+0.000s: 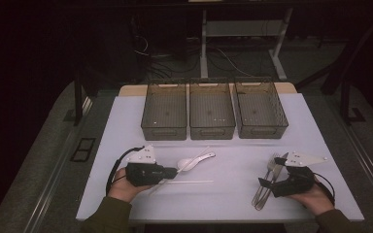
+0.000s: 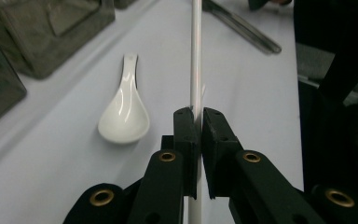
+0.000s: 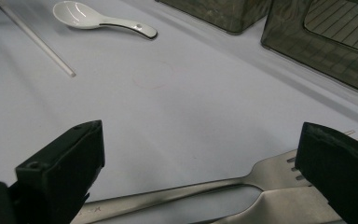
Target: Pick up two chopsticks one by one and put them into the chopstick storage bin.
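Observation:
My left gripper (image 1: 172, 171) (image 2: 199, 115) is shut on a thin white chopstick (image 2: 196, 56), which runs straight out past its fingertips above the white tabletop. In the high view the chopstick (image 1: 194, 182) stretches right from that gripper. A white ceramic spoon (image 1: 192, 161) (image 2: 125, 111) lies just beyond it, bowl toward the left hand. My right gripper (image 1: 270, 171) (image 3: 200, 158) stands wide open at the right. A steel fork (image 1: 268, 177) (image 3: 270, 175) and a second steel utensil (image 3: 289, 205) lie on the table between its jaws, untouched.
Three dark mesh baskets (image 1: 164, 131) (image 1: 211, 132) (image 1: 262, 130) stand side by side at the back of the white table sheet (image 1: 233, 194). Basket walls (image 3: 326, 51) sit close on the right gripper's far side. The spoon (image 3: 88, 16) and chopstick (image 3: 37, 39) show far off there.

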The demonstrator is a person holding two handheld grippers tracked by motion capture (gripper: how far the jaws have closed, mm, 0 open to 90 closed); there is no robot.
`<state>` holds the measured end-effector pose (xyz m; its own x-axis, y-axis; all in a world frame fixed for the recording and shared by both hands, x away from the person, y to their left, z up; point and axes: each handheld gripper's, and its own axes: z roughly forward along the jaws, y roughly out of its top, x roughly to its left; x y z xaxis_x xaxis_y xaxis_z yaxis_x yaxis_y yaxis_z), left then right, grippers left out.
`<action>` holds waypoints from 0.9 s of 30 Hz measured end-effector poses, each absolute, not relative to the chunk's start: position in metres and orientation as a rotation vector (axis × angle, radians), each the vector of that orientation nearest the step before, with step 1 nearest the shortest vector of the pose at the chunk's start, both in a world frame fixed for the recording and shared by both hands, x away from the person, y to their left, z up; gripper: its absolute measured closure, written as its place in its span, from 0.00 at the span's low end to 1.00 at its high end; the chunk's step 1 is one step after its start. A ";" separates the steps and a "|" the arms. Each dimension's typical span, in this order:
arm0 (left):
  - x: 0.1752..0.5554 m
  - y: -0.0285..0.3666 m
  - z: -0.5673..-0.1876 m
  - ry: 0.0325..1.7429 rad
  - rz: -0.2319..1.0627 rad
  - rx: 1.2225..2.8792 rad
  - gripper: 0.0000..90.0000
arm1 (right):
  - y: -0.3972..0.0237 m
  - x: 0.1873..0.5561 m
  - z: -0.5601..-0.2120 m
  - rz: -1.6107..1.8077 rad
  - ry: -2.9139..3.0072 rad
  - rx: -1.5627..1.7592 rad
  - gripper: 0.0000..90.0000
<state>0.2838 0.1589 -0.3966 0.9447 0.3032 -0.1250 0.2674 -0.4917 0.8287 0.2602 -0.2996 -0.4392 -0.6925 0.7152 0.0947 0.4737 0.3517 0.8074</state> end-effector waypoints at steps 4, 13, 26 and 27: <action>0.282 0.158 -0.386 0.401 0.060 2.061 0.94 | -0.300 0.260 -0.439 1.261 2.343 1.061 0.02; 0.283 0.162 -0.380 0.423 0.092 2.047 0.94 | -0.300 0.260 -0.439 1.263 2.340 1.053 0.02; 0.311 0.160 -0.369 0.550 0.166 2.048 0.94 | -0.301 0.260 -0.438 1.268 2.332 1.061 0.02; 0.314 0.160 -0.367 0.559 0.172 2.048 0.94 | -0.301 0.260 -0.438 1.268 2.330 1.062 0.02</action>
<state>0.3137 0.1598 -0.3667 0.8844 0.4551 -0.1038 0.3180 -0.4246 0.8477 0.2596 -0.3011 -0.4384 -0.6895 0.7181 0.0948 0.4695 0.3433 0.8135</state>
